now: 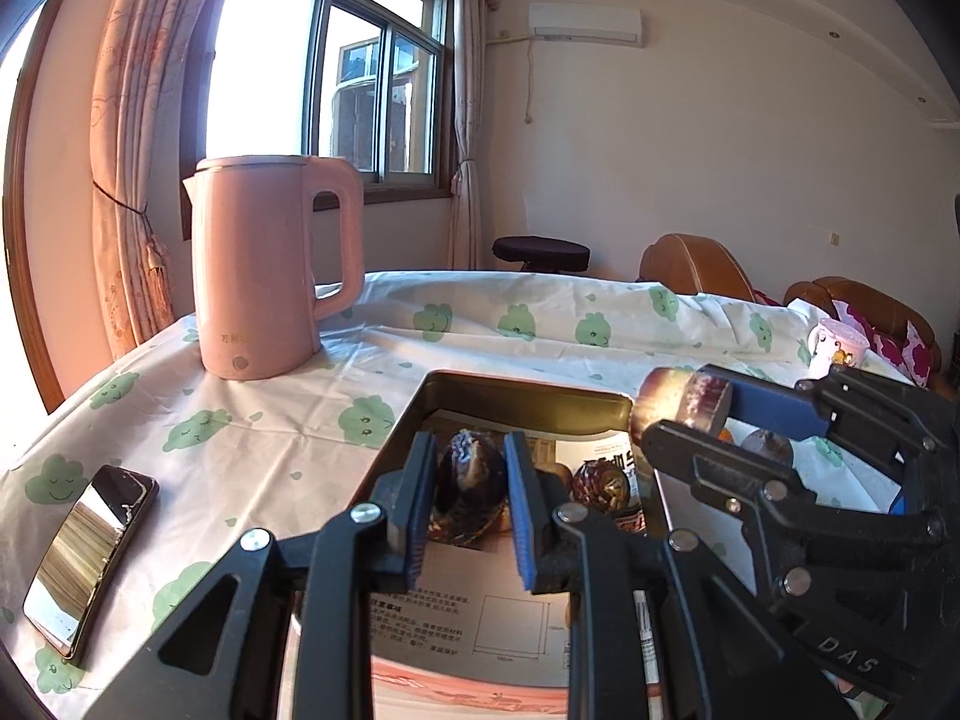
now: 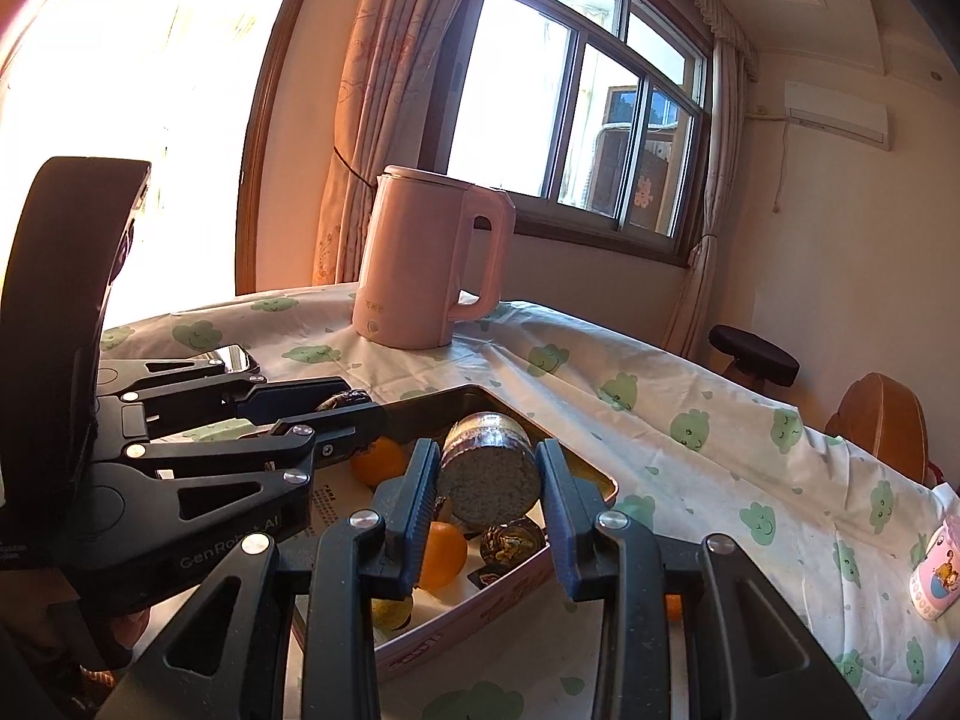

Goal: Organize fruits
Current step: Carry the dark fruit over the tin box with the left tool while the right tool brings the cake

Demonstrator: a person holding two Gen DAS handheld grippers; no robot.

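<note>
My left gripper is shut on a dark, wrinkled round fruit and holds it over an open metal tin lined with printed paper. To its right, my right gripper is shut on a short cylinder of purple-skinned cane. In the right wrist view that gripper grips the cane piece by its sides, pale cut face toward me, above the tin. Two oranges and a dark patterned fruit lie inside. The left gripper reaches in from the left with its fruit.
A pink kettle stands behind the tin on the cloud-print tablecloth. A phone lies at the near left. A pink mug sits at the table's right edge. A stool and brown chairs stand beyond the table.
</note>
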